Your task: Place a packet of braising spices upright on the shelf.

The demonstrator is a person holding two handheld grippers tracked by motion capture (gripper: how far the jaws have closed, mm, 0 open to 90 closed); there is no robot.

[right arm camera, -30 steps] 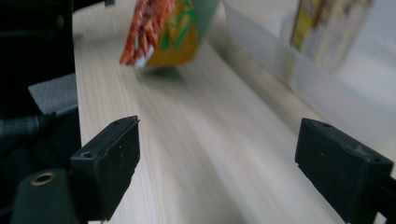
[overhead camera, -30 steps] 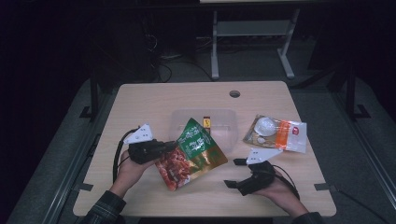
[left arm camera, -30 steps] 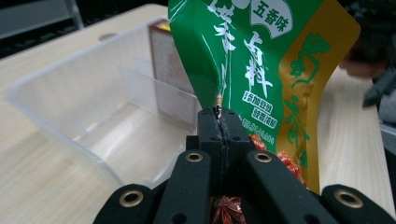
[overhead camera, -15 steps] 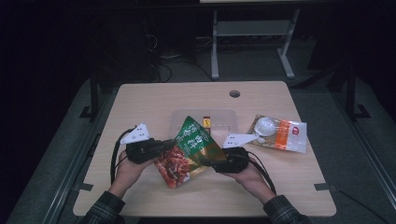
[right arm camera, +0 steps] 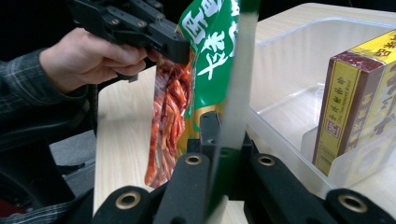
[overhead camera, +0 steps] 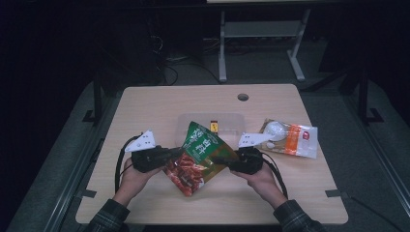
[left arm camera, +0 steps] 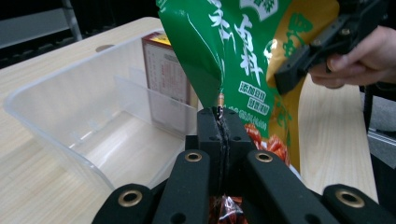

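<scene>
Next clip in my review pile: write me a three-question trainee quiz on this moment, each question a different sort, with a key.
1. True or false: both the left gripper and the right gripper are shut on the green snack bag.
2. Multiple choice: where is the small yellow and maroon box? A) on the white packet B) inside the clear plastic bin C) in the person's hand
3. Fill in: the white and orange packet lies on the table, to the ____ of the bin in the high view.

Key: 1 true, each pinches an opposite edge, the right gripper's jaws having just closed on it; 2 B; 3 right.
</scene>
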